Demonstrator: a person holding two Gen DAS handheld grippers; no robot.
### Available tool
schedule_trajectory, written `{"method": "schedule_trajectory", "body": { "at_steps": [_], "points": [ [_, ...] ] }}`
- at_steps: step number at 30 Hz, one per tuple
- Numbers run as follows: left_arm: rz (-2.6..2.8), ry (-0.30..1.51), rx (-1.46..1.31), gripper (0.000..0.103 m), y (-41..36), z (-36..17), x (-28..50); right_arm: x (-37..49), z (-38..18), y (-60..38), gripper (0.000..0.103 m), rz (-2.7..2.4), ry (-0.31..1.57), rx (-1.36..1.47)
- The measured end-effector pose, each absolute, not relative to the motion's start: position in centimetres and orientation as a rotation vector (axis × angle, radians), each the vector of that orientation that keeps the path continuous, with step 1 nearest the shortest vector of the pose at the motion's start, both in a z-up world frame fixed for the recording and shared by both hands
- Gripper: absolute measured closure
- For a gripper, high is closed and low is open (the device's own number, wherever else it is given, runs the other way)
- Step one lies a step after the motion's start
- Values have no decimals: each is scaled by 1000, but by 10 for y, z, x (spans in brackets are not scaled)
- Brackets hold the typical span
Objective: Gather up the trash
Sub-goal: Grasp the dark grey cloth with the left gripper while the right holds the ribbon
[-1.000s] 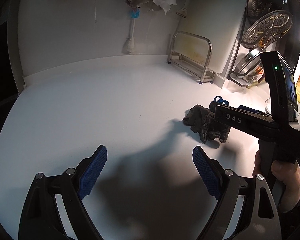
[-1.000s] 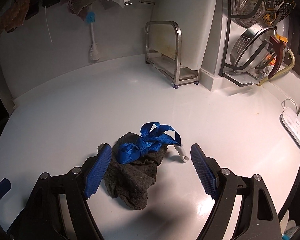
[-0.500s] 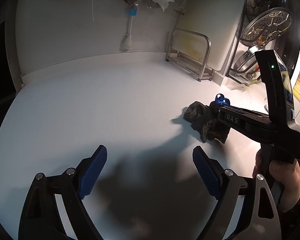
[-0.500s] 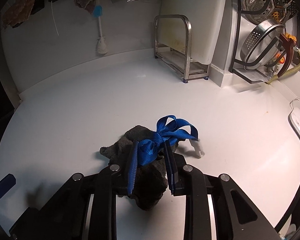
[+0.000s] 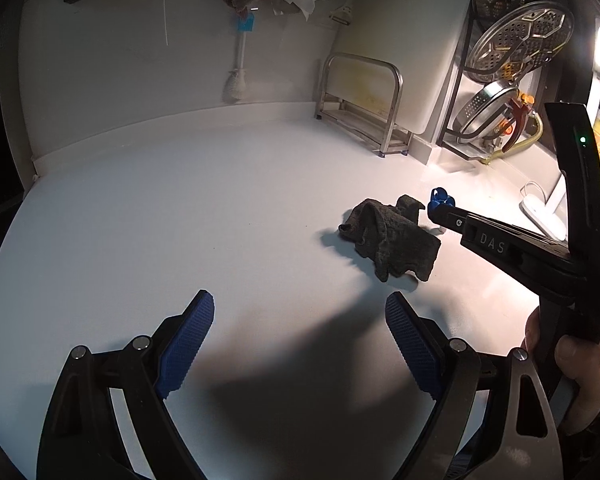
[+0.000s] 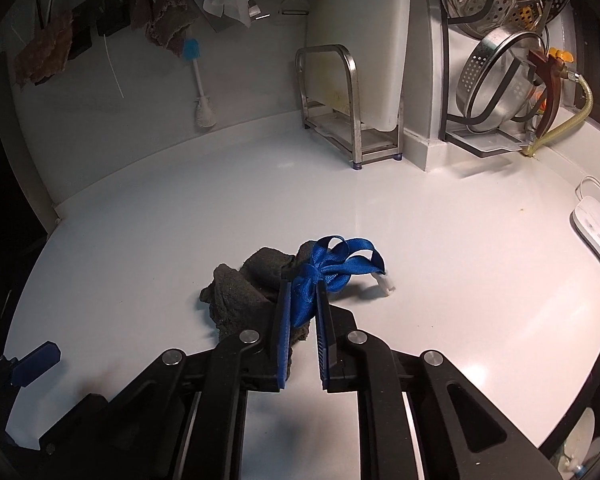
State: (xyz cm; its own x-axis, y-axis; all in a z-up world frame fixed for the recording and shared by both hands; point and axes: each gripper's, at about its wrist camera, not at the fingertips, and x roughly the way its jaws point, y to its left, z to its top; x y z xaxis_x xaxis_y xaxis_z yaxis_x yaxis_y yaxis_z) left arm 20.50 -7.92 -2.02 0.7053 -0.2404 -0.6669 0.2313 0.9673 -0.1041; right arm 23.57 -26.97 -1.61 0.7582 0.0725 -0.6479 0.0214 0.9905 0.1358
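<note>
A blue ribbon, bunched into loops, lies against a crumpled dark grey cloth on the white counter. My right gripper is shut on the ribbon's near end, blue fabric pinched between the pads. A small white piece hangs at the ribbon's far end, touching the counter. In the left wrist view the right gripper reaches in from the right, with the ribbon at its tip just behind the cloth. My left gripper stands open over bare counter, nothing between its fingers.
Against the back wall stand a steel rack holding a white cutting board and a wire rack of metal strainers. A white power strip lies at the right edge. A bottle brush and rags hang on the wall.
My right gripper went from wide open around the cloth and ribbon to shut on the ribbon, and shifted slightly right, off the cloth. The left gripper stayed put and open.
</note>
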Motion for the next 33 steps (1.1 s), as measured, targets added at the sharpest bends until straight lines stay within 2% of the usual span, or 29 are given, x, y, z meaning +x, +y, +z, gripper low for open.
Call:
{"method": "schedule_trajectory", "body": {
  "at_steps": [8, 12, 28, 30, 33],
  "points": [
    [-294, 742, -10, 17, -108, -16, 216, 191, -11, -299, 92, -58, 671, 160],
    [-293, 724, 0, 13, -127, -13, 225, 169, -9, -312, 92, -104, 649, 153],
    [-308, 890, -9, 13, -190, -41, 283, 147, 2, -325, 92, -82, 614, 215],
    [-295, 887, 10, 17, -195, -42, 286, 147, 1, -326, 92, -82, 617, 221],
    [-291, 894, 28, 33, -198, -45, 288, 147, 1, -327, 92, -83, 617, 229]
  ]
}}
